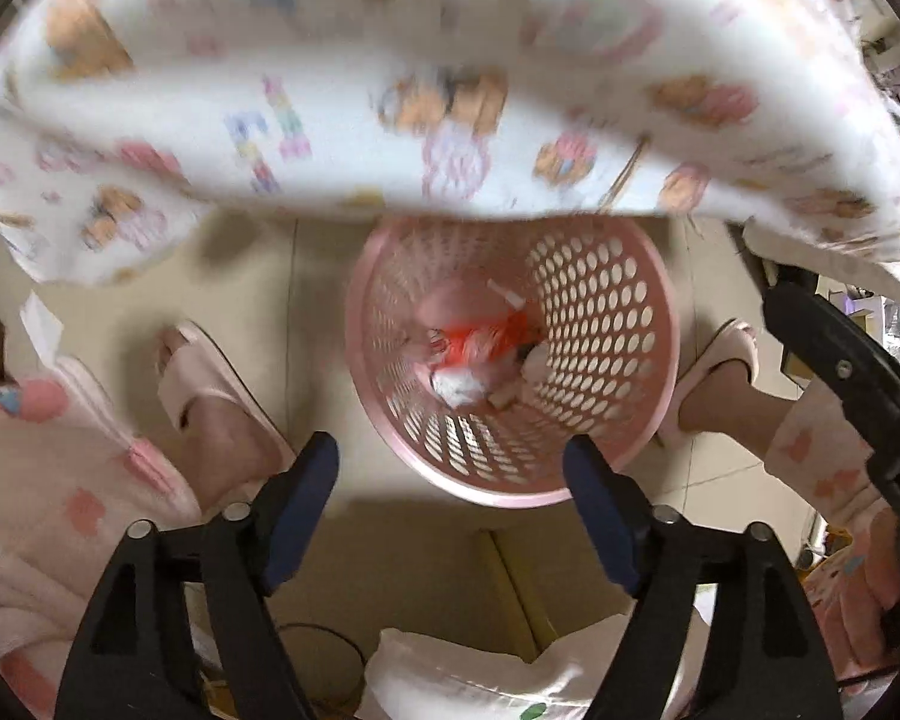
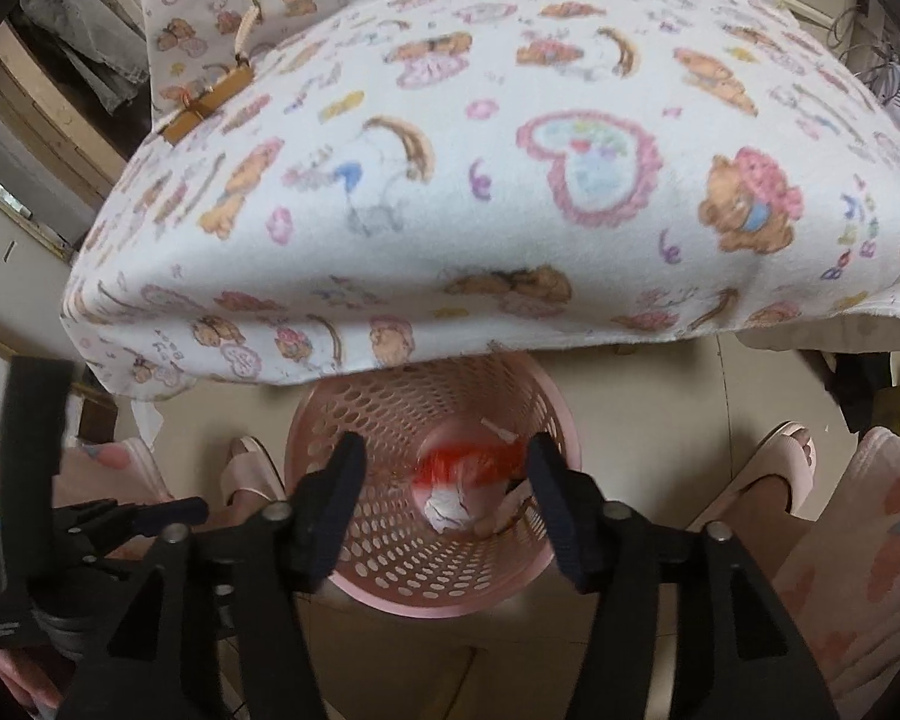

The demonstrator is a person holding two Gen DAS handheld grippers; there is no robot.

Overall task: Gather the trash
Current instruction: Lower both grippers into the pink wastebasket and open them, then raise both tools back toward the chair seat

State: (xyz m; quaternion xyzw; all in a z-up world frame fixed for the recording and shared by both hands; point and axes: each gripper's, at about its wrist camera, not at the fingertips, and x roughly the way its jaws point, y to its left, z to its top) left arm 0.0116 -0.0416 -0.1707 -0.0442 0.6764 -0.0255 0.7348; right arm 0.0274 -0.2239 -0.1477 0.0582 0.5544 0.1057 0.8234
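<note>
Both grippers are hanging over a pink perforated wastebasket (image 1: 600,324) that sits on the pale tiled floor (image 1: 306,276) between the person's feet in pink slippers (image 1: 210,384). The left gripper (image 1: 450,516) points pretty much straight down with its jaws spread wide and nothing between them. The right gripper (image 2: 447,516) is tilted down at the basket, jaws also apart and empty, though not as wide.

The trash is down at the bottom of the basket: a red-orange wrapper (image 1: 486,336), blurry in both views, with a crumpled white paper (image 1: 459,387) just beside it and a small white stick-like scrap (image 2: 501,432) above them. I can't make out the other bits.

A white cloth with teddy bear and heart prints (image 2: 450,192) covers the table edge right above the basket.
</note>
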